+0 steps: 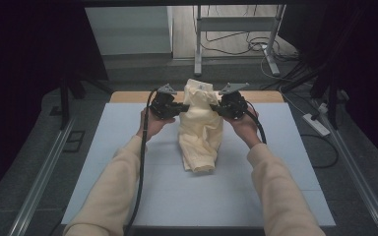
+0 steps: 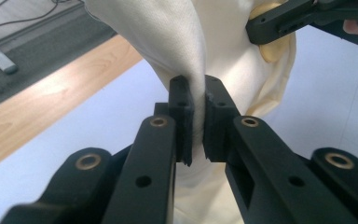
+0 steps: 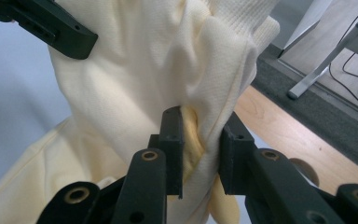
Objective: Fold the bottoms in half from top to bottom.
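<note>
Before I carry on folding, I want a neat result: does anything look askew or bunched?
Yes. The cream garment hangs crumpled between the two claws, not spread flat. The left claw pinches a thin fold, while the right claw clamps a thick wad of several layers. Its lower end lies heaped on the white table.

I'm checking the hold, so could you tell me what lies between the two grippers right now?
In the high view, only the cream garment spans the gap between the left gripper and the right gripper; each is clamped on a fold of it.
</note>
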{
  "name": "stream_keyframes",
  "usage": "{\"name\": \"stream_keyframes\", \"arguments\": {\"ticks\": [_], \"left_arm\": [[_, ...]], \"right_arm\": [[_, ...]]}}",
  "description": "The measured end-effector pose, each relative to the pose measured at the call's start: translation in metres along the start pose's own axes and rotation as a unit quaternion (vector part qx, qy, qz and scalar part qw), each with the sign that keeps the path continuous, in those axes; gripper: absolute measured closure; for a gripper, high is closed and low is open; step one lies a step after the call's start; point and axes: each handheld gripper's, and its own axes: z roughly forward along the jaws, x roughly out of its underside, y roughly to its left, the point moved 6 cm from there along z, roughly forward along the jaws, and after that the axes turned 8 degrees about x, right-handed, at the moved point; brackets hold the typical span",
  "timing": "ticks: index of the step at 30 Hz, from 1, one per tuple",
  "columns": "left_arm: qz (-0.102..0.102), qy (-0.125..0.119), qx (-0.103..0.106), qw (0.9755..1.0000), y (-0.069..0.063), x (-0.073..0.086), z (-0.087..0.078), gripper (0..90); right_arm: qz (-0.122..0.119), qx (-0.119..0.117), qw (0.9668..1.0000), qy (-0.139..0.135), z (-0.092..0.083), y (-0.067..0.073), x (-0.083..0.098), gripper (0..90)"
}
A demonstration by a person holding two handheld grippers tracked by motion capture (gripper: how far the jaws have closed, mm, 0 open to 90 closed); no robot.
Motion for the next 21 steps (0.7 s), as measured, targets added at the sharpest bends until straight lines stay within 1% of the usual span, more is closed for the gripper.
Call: {"name": "stream_keyframes", "arguments": {"ticks": [8, 14, 18, 21], "left_arm": [[-0.004, 0.004, 0.007, 1.0, -0.003, 0.012, 0.003, 83.1], [-0.004, 0.008, 0.01, 0.9999, -0.006, 0.02, 0.005, 83.0], [-0.004, 0.007, 0.014, 0.9999, -0.011, 0.026, 0.005, 82.9], [-0.003, 0.007, 0.016, 0.9998, -0.014, 0.032, 0.005, 82.9]], "right_arm": [[0.0, -0.006, 1.0, 0.005, 0.003, 0.007, 0.012, 73.5], [0.005, -0.012, 0.9999, 0.009, 0.002, 0.012, 0.018, 73.5], [0.011, -0.019, 0.9997, 0.012, 0.001, 0.016, 0.023, 73.5], [0.01, -0.023, 0.9996, 0.011, -0.001, 0.021, 0.028, 73.4]]}}
